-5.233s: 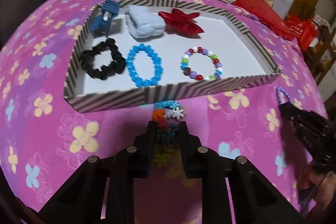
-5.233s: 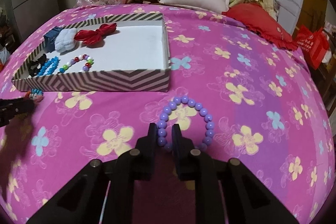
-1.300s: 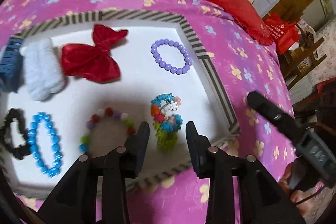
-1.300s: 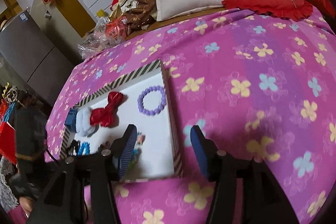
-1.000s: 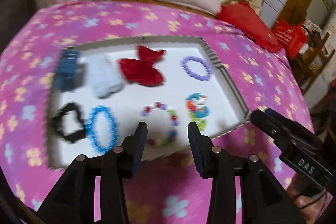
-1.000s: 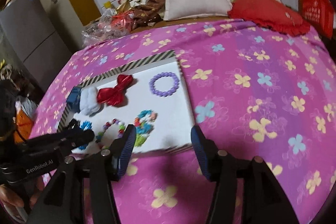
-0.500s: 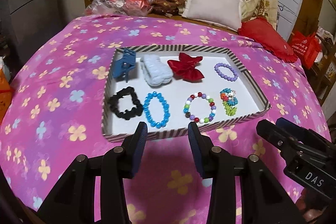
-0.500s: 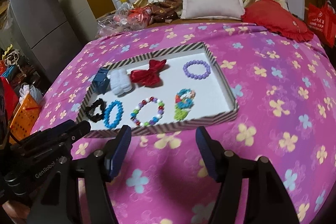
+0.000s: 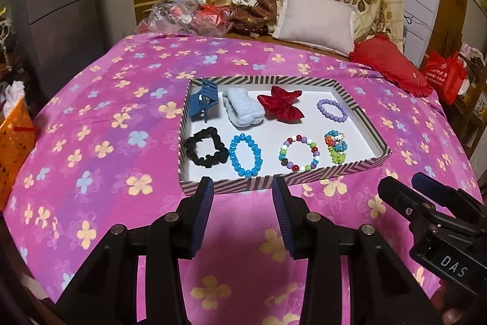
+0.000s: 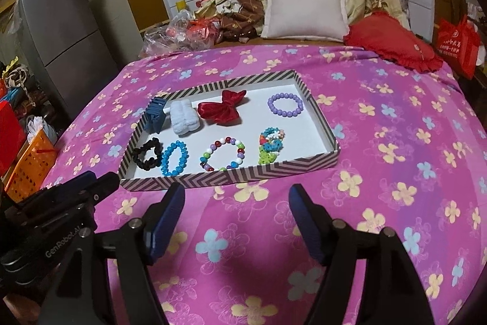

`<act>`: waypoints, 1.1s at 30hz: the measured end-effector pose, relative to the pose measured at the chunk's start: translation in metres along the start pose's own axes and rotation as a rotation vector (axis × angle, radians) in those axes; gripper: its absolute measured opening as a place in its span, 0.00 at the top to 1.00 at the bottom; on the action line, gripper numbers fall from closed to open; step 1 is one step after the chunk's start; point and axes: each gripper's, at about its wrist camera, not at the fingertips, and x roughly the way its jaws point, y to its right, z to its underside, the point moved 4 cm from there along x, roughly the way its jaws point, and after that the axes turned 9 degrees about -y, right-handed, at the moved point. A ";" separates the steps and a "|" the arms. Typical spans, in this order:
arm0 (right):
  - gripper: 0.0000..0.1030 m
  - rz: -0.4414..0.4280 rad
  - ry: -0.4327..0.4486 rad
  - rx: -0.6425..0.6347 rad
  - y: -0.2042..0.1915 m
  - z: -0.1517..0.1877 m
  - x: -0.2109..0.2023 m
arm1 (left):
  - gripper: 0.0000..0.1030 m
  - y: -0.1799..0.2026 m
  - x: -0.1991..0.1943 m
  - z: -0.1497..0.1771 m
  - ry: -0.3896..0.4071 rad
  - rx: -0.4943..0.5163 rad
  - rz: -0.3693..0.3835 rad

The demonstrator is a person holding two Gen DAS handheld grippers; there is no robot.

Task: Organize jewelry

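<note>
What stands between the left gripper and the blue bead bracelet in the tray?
Only the tray's striped front wall. The left gripper is empty and held outside it, while the blue bead bracelet lies just beyond; a reach from above meets nothing visible.

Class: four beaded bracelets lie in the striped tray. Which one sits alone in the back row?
The purple bracelet, right of the red bow. The blue, multicoloured and bunched bracelets all lie along the front row.
</note>
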 end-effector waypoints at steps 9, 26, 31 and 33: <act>0.27 0.022 0.015 -0.012 -0.008 -0.008 -0.003 | 0.71 -0.011 -0.008 -0.010 0.012 -0.029 -0.029; 0.19 0.058 0.053 -0.044 -0.020 -0.028 -0.008 | 0.71 -0.011 -0.023 -0.029 0.080 -0.034 -0.070; 0.19 0.059 0.056 -0.033 -0.019 -0.030 -0.005 | 0.71 -0.014 -0.022 -0.031 0.080 -0.041 -0.072; 0.19 0.059 0.055 -0.030 -0.019 -0.031 -0.004 | 0.71 -0.014 -0.022 -0.032 0.081 -0.041 -0.074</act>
